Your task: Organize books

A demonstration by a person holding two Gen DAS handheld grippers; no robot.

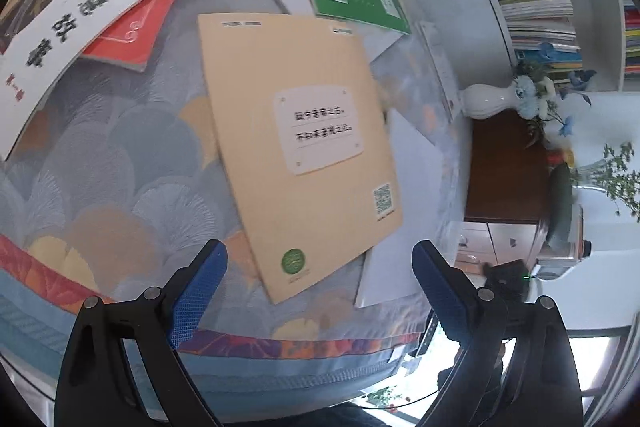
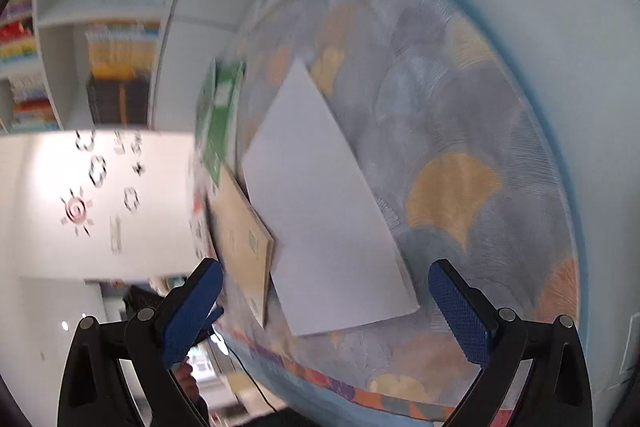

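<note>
Books lie scattered flat on the patterned worktop. Tan book sits just ahead of the left gripper, jaws wide, nothing between them. White book lies ahead of the right gripper, jaws wide, empty.

A white vase of pale blue flowers stands on a brown cabinet beside the patterned tablecloth.
</note>
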